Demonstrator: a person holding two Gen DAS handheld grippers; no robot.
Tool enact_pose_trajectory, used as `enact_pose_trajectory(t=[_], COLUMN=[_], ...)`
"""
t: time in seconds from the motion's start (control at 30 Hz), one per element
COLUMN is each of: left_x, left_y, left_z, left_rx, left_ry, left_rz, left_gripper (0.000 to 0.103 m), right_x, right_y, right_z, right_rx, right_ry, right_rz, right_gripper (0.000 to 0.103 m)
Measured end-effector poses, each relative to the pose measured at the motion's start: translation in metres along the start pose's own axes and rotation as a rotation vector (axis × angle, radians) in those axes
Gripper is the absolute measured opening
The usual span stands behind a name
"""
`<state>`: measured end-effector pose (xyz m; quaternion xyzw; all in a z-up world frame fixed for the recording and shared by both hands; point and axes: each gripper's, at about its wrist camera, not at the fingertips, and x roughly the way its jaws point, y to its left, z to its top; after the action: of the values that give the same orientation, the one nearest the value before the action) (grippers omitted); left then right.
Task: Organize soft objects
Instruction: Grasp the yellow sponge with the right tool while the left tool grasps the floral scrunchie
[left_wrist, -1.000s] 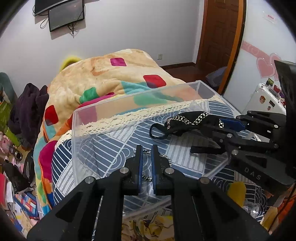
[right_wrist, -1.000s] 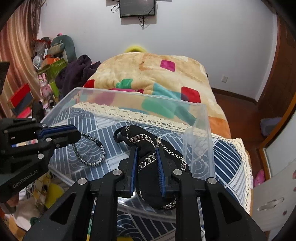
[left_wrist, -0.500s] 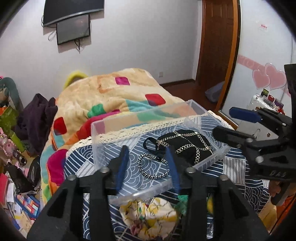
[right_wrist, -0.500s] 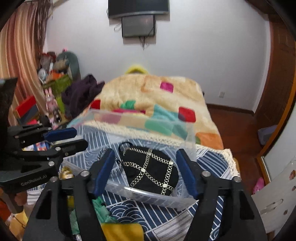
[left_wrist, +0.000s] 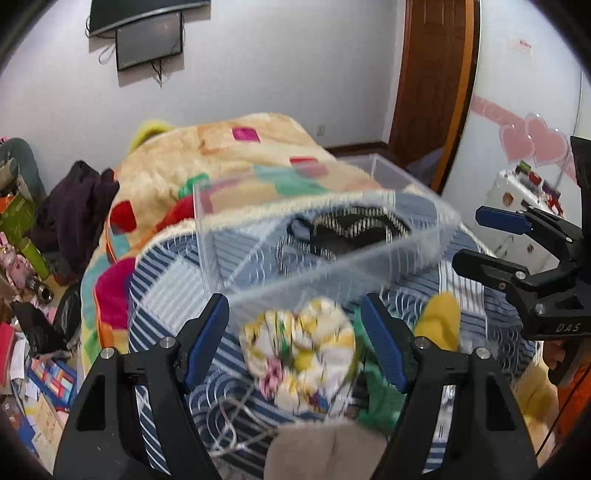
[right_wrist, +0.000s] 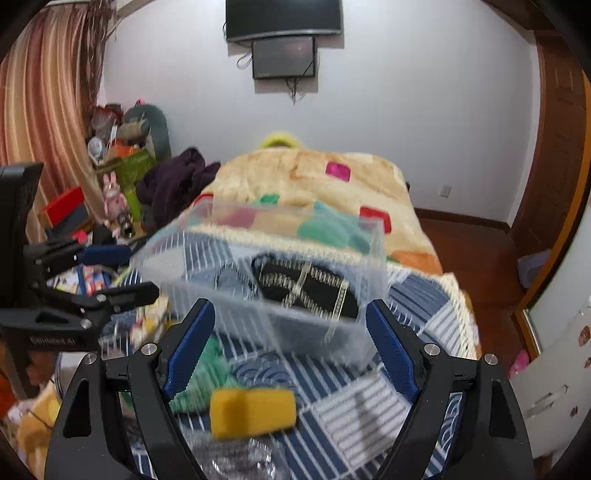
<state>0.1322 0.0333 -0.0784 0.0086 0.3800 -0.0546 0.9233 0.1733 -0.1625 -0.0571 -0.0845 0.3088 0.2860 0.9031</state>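
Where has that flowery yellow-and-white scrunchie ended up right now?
The scrunchie lies on the striped blue bedspread, just in front of the clear plastic box, between the open left gripper's fingers in the left wrist view, beside a green cloth.

**Black frames, blue pads**

The left gripper (left_wrist: 295, 341) and right gripper (right_wrist: 290, 349) share matte black angular frames, silver screw heads at the joints, and ribbed blue pads (right_wrist: 188, 347) lining each finger. White lettering marks their side bodies.
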Motion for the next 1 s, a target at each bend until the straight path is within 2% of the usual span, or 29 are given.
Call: enact_pose_trajectory(t=[0.33, 0.4, 0.47, 0.6, 0.67, 0.7, 0.77, 1.0], left_x=[0.008, 0.012, 0.016, 0.018, 0.016, 0.015, 0.011, -0.009], left_y=[-0.001, -0.001, 0.0, 0.001, -0.001, -0.002, -0.005, -0.005], left_z=[-0.041, -0.043, -0.045, -0.044, -0.044, -0.044, -0.044, -0.042], left_rx=[-0.044, -0.057, -0.07, -0.091, -0.084, -0.077, -0.066, -0.066], left_ry=[0.06, 0.07, 0.08, 0.075, 0.066, 0.059, 0.047, -0.003], left_rz=[-0.055, -0.061, -0.074, -0.115, -0.117, -0.11, -0.1, -0.093], left_gripper=[0.072, 0.065, 0.052, 0.034, 0.025, 0.022, 0.011, 0.009], right_x=[0.024, 0.026, 0.027, 0.029, 0.03, 0.031, 0.03, 0.014], right_y=[0.007, 0.008, 0.01, 0.009, 0.007, 0.006, 0.004, 0.0], right_z=[-0.044, -0.05, -0.051, -0.056, -0.057, -0.058, -0.059, -0.058], right_rx=[0.013, 0.016, 0.015, 0.026, 0.035, 0.041, 0.051, 0.06], right_ry=[0.147, 0.158, 0.165, 0.172, 0.175, 0.185, 0.178, 0.127], right_rz=[0.049, 0.058, 0.067, 0.089, 0.099, 0.119, 0.124, 0.116], right_gripper=[0.082, 0.082, 0.082, 0.08, 0.064, 0.062, 0.06, 0.058])
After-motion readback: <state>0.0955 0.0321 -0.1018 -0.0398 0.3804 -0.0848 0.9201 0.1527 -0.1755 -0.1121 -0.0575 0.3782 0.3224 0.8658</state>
